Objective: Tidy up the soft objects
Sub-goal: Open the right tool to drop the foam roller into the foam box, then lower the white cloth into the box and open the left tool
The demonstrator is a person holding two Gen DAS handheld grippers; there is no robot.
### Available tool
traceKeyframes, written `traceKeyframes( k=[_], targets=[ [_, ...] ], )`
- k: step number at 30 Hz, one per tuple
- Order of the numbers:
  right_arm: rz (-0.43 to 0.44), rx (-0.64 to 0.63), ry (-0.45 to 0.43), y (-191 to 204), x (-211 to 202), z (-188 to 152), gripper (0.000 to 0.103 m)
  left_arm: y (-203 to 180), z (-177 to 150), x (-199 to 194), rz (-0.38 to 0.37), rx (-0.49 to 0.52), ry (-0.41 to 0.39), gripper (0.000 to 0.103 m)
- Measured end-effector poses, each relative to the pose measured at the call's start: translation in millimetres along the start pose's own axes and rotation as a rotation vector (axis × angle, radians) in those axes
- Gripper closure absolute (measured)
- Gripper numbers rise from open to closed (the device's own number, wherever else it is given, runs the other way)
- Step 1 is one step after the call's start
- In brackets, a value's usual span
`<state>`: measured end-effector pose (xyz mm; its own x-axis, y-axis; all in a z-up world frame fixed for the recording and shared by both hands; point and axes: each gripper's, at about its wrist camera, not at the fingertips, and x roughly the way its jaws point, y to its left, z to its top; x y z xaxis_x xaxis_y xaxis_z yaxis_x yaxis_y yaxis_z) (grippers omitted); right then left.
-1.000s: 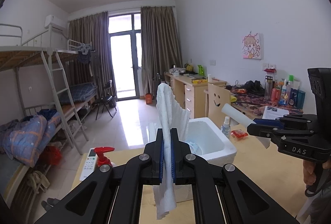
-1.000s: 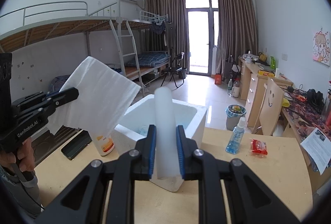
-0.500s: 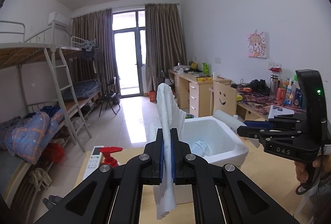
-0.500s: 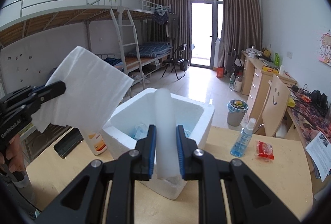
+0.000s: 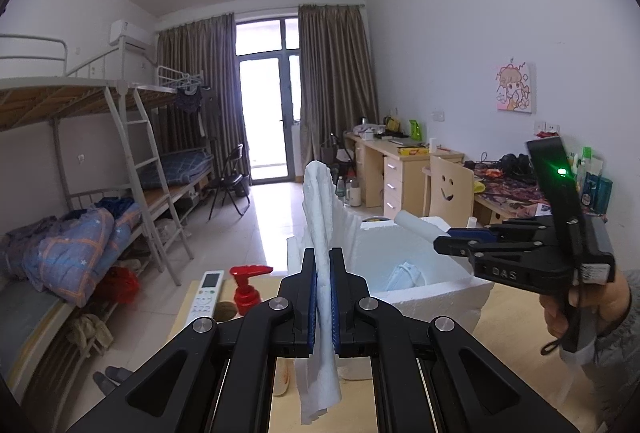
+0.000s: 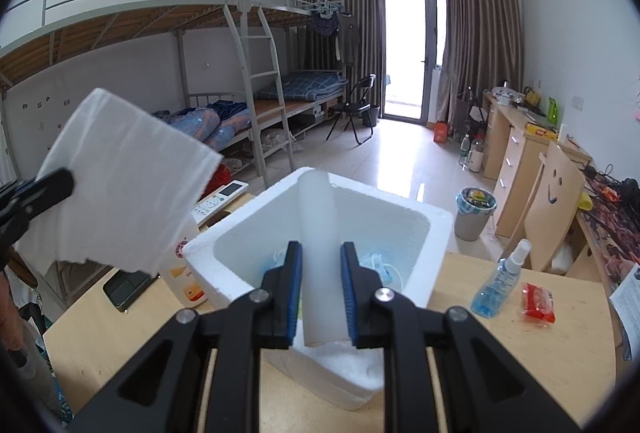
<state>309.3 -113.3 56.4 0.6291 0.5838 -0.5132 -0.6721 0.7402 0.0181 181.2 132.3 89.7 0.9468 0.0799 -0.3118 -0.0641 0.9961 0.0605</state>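
Observation:
My left gripper is shut on a white paper towel that hangs above the table, left of the white foam box. The towel also shows in the right wrist view. My right gripper is shut on a white foam cylinder and holds it over the near edge of the foam box. In the left wrist view the right gripper reaches over the box with the cylinder. Blue face masks lie inside the box.
On the wooden table are a blue spray bottle, a red packet, a pump bottle with a red top, a remote control and a dark tray. Bunk beds stand left, desks right.
Both grippers have moved closer to the foam box. The right gripper now holds the cylinder over the box. Both grips are unchanged.

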Motion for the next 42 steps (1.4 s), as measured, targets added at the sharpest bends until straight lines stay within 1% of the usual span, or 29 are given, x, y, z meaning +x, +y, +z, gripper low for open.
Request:
traceKeyframes(
  k=[9,11,12,13,14,15,16,17,20,24,33,38,42],
  targets=[
    [0.001,0.029,0.030,-6.7,24.6,5.2,0.080,0.9,-2.1,-5.0,0.020,-0.006,0.000,0.097],
    [0.006,0.028,0.042,-5.7,27.4,4.7,0.074,1.2,-2.1,-5.3,0.022,-0.009,0.000,0.097],
    [0.001,0.024,0.046,-3.7,27.9,4.1,0.064,0.7,-2.6,-5.7,0.022,-0.010,0.000,0.097],
    [-0.006,0.015,0.047,-2.5,28.0,4.1,0.049,0.3,-2.8,-5.9,0.022,-0.011,-0.001,0.097],
    [-0.015,0.010,0.041,-1.0,27.7,4.3,0.042,0.1,-2.8,-5.9,0.021,-0.013,-0.001,0.097],
    [-0.023,0.010,0.027,-0.2,25.3,4.7,0.029,0.8,-3.0,-5.7,0.020,-0.016,0.000,0.097],
    [-0.024,0.011,0.018,0.2,23.1,5.0,0.021,0.4,-2.9,-5.0,0.019,-0.016,0.001,0.097],
    [-0.019,0.009,0.006,0.5,19.8,5.0,0.019,1.1,-3.1,-4.7,0.019,-0.016,0.001,0.097],
    [-0.004,0.005,-0.014,2.0,11.8,5.7,0.018,0.5,-3.3,-4.4,0.014,-0.015,0.001,0.097],
    [0.017,0.003,-0.004,2.3,6.2,4.2,0.018,0.5,-2.5,-3.5,0.010,-0.016,0.002,0.097],
    [0.004,0.013,-0.009,-5.0,-2.1,2.2,0.018,-1.6,2.1,2.9,-0.013,-0.010,0.009,0.097],
    [-0.017,0.028,-0.006,-11.2,-13.5,-6.3,0.018,-4.6,7.2,9.8,-0.044,-0.010,0.008,0.097],
    [-0.041,0.035,-0.021,-15.3,-26.3,-11.0,0.018,-7.1,10.2,13.9,-0.069,-0.011,0.006,0.097]
  ],
)
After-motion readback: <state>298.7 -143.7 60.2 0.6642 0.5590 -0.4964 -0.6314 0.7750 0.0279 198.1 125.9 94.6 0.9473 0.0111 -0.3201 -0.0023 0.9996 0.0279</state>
